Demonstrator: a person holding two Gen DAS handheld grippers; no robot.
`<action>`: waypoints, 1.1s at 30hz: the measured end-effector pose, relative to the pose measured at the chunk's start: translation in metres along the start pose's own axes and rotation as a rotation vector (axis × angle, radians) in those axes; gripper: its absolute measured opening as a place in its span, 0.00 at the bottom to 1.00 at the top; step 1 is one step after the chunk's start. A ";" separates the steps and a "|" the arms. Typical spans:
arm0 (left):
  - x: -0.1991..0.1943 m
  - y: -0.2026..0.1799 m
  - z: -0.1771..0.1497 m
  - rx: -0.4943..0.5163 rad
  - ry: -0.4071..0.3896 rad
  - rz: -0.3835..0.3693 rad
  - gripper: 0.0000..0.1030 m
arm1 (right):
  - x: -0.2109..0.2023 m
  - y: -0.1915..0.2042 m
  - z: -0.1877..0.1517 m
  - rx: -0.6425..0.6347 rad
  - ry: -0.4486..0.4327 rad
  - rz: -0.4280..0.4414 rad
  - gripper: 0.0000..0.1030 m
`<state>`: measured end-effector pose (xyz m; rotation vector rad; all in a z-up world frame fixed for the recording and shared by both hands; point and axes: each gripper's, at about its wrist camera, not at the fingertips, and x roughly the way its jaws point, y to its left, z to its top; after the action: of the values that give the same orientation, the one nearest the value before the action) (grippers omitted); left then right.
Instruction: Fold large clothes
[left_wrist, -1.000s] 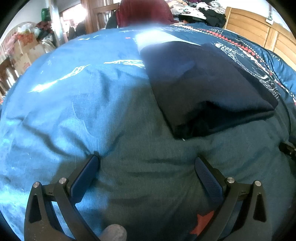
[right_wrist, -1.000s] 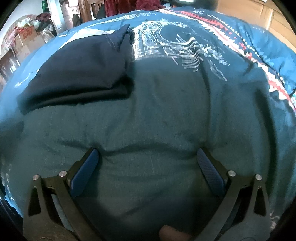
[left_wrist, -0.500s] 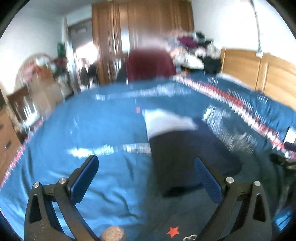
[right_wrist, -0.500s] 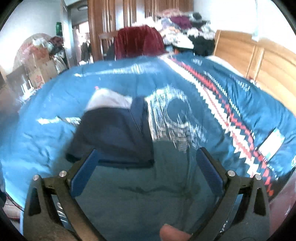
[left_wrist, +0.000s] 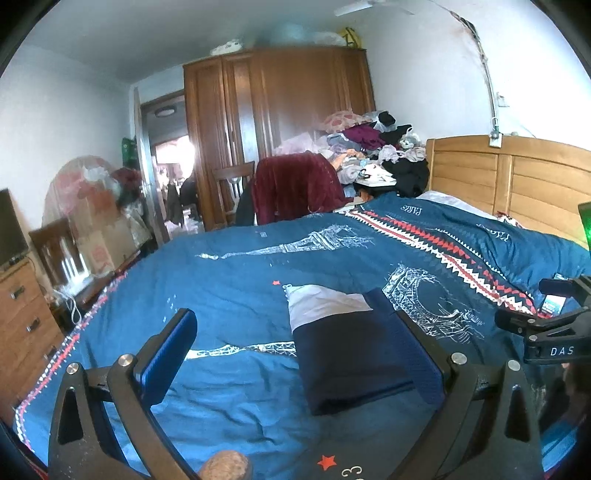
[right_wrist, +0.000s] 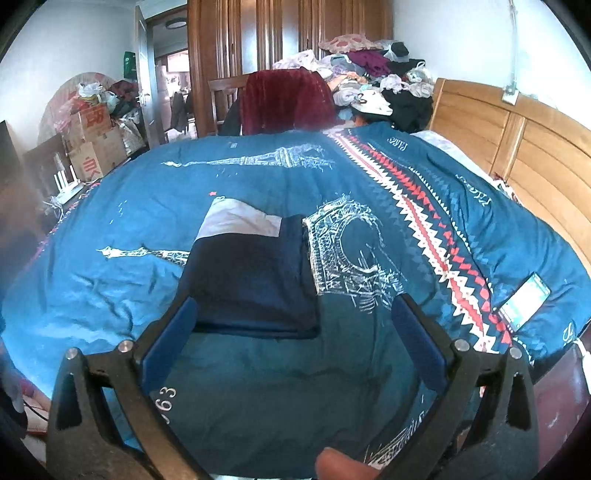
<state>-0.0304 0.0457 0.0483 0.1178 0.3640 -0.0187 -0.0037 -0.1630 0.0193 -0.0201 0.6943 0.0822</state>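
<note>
Left gripper (left_wrist: 295, 354), fingers spread wide and holding nothing, raised over a blue quilt (left_wrist: 229, 288) in a cluttered bedroom. Ahead and slightly right on the quilt, the garment (left_wrist: 347, 358): a dark navy rectangle, flat, with a pale grey panel at its far end, touched by neither gripper. Folding apparently complete. Best finish, as a judgement: hold clear of the near edge, since a dragged finger could pull the layers open; a light press only if a corner lifts. At the right edge of this view, part of the right gripper's black frame; beyond, a wardrobe (left_wrist: 280, 129) topped with bundles and a ceiling fan.

Right gripper (right_wrist: 291, 339), likewise spread wide and empty, above the quilt's near slope. Garment (right_wrist: 255, 280) here seen squarer on, its near fold edge crisp and its right side just beside the printed arch. Shown only from this side: a phone (right_wrist: 524, 301) lying near the quilt's right edge, well apart from the garment, and stacked cartons (right_wrist: 92, 144) by the door.
</note>
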 end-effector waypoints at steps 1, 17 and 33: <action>-0.002 -0.001 0.000 0.002 0.002 -0.005 1.00 | -0.001 0.000 -0.001 0.002 0.003 -0.002 1.00; 0.000 -0.012 -0.008 -0.006 0.081 -0.070 1.00 | -0.005 0.010 -0.010 -0.002 0.024 0.002 1.00; -0.003 -0.008 -0.006 -0.019 0.089 -0.072 1.00 | -0.008 0.014 -0.012 -0.007 0.032 0.002 1.00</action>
<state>-0.0361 0.0383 0.0431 0.0872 0.4574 -0.0810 -0.0189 -0.1504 0.0152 -0.0278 0.7262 0.0861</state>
